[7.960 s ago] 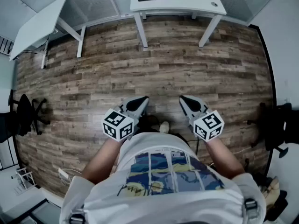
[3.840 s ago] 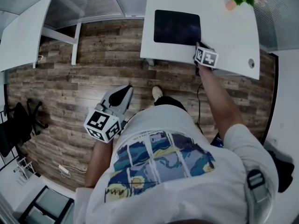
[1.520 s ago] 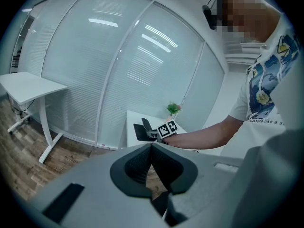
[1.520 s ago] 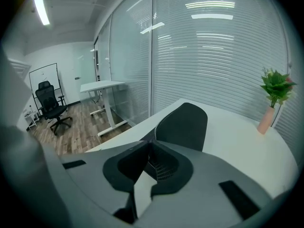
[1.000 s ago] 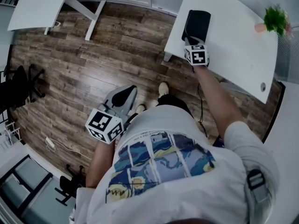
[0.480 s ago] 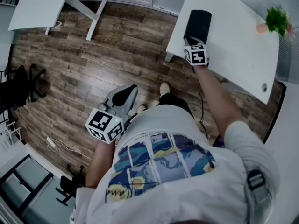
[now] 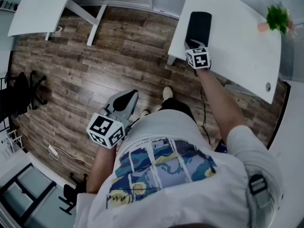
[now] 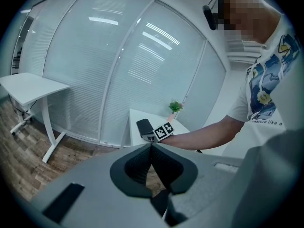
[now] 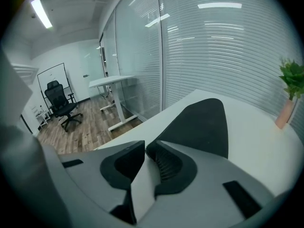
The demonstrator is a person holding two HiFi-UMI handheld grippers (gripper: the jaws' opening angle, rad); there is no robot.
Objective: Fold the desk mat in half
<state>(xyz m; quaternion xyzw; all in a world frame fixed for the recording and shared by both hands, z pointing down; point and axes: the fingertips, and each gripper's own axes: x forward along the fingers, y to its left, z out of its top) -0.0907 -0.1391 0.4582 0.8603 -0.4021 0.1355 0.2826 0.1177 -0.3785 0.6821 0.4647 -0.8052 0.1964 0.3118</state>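
Evidently the fold is all but made: the mat (image 7: 199, 27) is seen on the desk (image 7: 237, 37) as a narrow dark strip near the desk's left edge, one half laid over the other. The right gripper (image 9: 145, 147) is held at the strip's near left corner, jaws drawn together to a sliver; the corner runs right up to the tips, so it is judged to be pinched still, though the pinched edge itself cannot be made out. The left gripper (image 8: 152, 146) is hung low over the floor (image 7: 95, 70), well apart from the desk, jaws closed on nothing. What is left, by this reading: the corner to be let go, perhaps the crease pressed flat; edge alignment cannot be checked from these views. A plant (image 7: 274, 17) stands at the desk's far right, well clear of the mat. Against the frame of 3.8 s ago, when the mat lay open as a wide rectangle with the right gripper at its near right corner, the width is now about halved. Against the frame of 1.0 s ago, the strip is seen flatter and straighter. The left gripper is much where it was.
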